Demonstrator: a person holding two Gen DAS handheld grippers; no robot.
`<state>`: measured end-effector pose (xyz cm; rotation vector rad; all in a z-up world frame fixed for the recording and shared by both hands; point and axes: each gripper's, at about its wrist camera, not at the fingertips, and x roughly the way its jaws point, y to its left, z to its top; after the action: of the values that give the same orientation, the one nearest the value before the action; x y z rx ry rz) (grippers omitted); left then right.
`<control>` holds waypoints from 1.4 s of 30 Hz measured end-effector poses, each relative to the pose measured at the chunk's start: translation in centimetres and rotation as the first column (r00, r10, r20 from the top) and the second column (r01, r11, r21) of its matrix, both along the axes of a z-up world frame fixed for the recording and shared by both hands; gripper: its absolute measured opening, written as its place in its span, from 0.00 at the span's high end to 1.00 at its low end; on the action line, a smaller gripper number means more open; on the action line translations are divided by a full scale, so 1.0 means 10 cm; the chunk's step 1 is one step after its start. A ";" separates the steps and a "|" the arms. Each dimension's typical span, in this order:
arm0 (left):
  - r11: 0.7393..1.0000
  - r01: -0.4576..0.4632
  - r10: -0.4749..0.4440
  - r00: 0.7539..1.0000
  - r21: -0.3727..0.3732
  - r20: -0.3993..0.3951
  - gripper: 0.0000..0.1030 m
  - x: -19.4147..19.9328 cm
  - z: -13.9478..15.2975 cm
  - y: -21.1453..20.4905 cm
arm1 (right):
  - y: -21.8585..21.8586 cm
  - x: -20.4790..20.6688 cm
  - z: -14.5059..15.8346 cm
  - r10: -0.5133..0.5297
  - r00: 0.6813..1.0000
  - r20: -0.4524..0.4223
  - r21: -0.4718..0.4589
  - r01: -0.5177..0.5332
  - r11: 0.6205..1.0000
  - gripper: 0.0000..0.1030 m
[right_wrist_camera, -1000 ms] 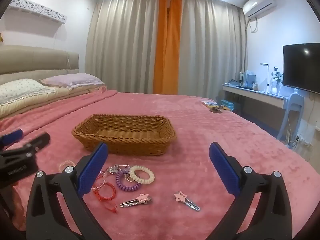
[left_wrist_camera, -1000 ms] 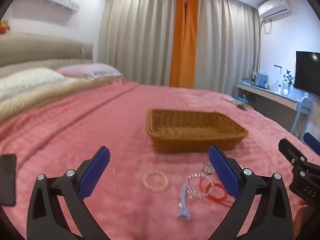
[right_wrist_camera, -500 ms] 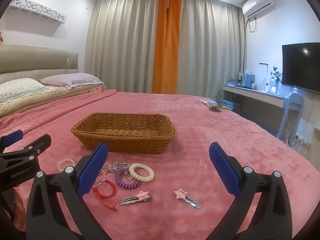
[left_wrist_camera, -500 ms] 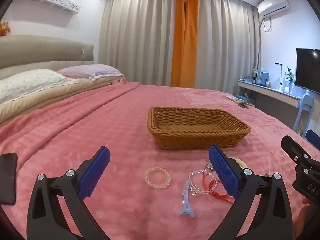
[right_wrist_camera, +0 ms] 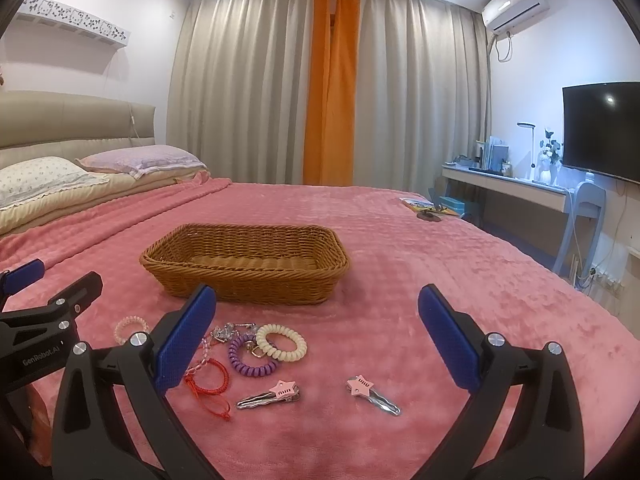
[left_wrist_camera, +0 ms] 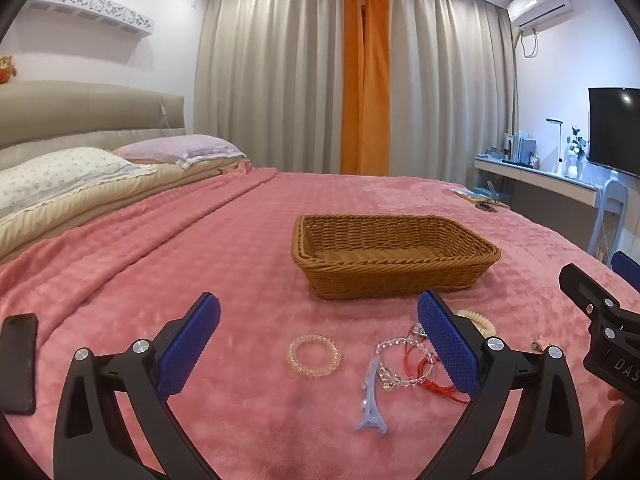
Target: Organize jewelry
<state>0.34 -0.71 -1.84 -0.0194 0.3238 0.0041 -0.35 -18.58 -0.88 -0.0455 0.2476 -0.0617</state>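
Left wrist view: the left claw hangs released, jaws wide apart, above the pink blanket of the bed. A clear beaded bracelet lies between the jaws; a blue hair clip lies just right of it, long axis running toward the camera. A red cord bracelet is partly hidden behind the right finger. The basket stands beyond, apart from the jewelry, bare blanket on all sides. A phone lies at the left edge. Right wrist view: the right claw is released. A purple coil band and a cream coil band touch; two star clips lie nearer, each long axis roughly crosswise. The left claw stands at the left edge.
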 end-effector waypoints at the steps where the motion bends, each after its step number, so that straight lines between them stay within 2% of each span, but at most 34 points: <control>1: 1.000 0.000 0.000 1.000 -0.002 0.000 0.07 0.00 0.00 0.00 | 0.01 -0.01 -0.01 0.000 1.000 0.001 -0.001 0.000 1.000 0.06; 42: 1.000 0.004 -0.004 1.000 -0.007 -0.007 0.07 0.01 -0.02 -0.01 | 0.06 0.00 -0.03 0.019 1.000 -0.011 -0.026 -0.019 0.999 0.06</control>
<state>0.49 -0.86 -2.04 -0.0253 0.3303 -0.0005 -0.35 -17.98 -1.18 -0.0746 0.2568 -0.0457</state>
